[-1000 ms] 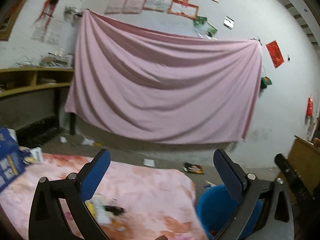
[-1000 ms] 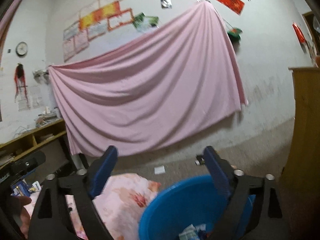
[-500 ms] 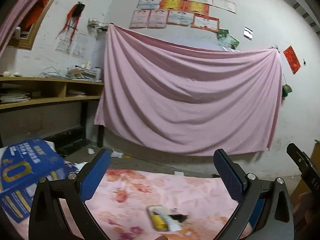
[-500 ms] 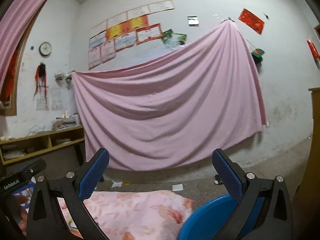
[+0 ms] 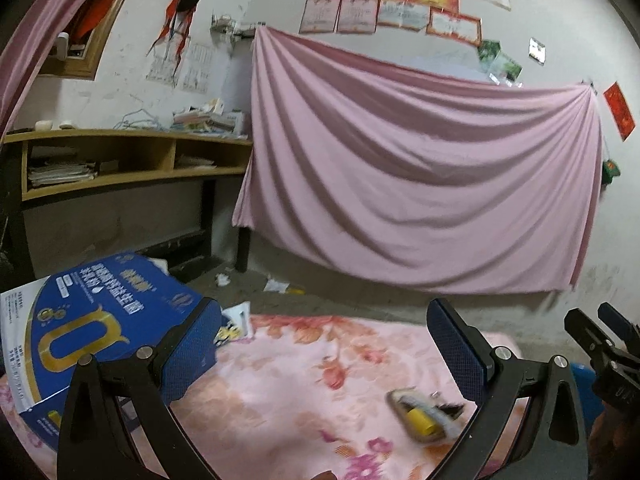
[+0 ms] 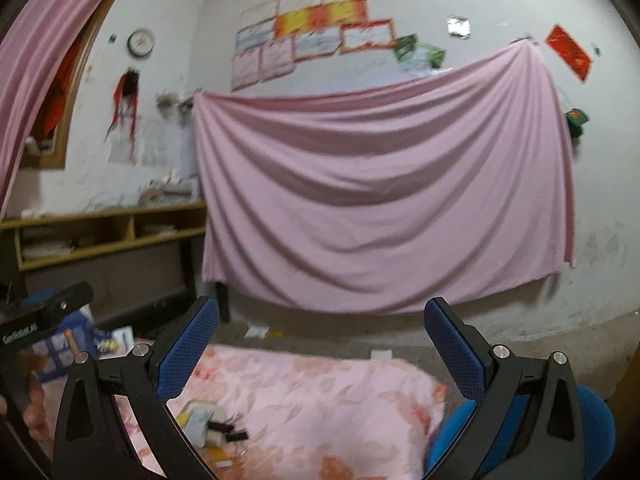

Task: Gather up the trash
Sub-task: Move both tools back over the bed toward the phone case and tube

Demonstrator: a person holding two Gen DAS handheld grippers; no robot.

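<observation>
A small pile of trash (image 5: 424, 416), a white and yellow wrapper with black bits, lies on the pink floral cloth (image 5: 304, 380). It also shows in the right wrist view (image 6: 208, 428). My left gripper (image 5: 324, 344) is open and empty, above the cloth, with the trash low right of its gap. My right gripper (image 6: 320, 344) is open and empty above the same cloth (image 6: 320, 392). A blue bin (image 6: 592, 420) sits at the cloth's right end, mostly hidden behind the right finger.
A blue printed box (image 5: 92, 340) lies at the cloth's left end. A pink sheet (image 5: 420, 180) hangs on the far wall. A wooden shelf (image 5: 120, 160) stands at left. Paper scraps (image 5: 276, 284) litter the floor. The other gripper (image 5: 604, 344) shows at right.
Both views have swung left and away from the blue bin. The blue box has come into the left view, and the trash pile now shows in both views.
</observation>
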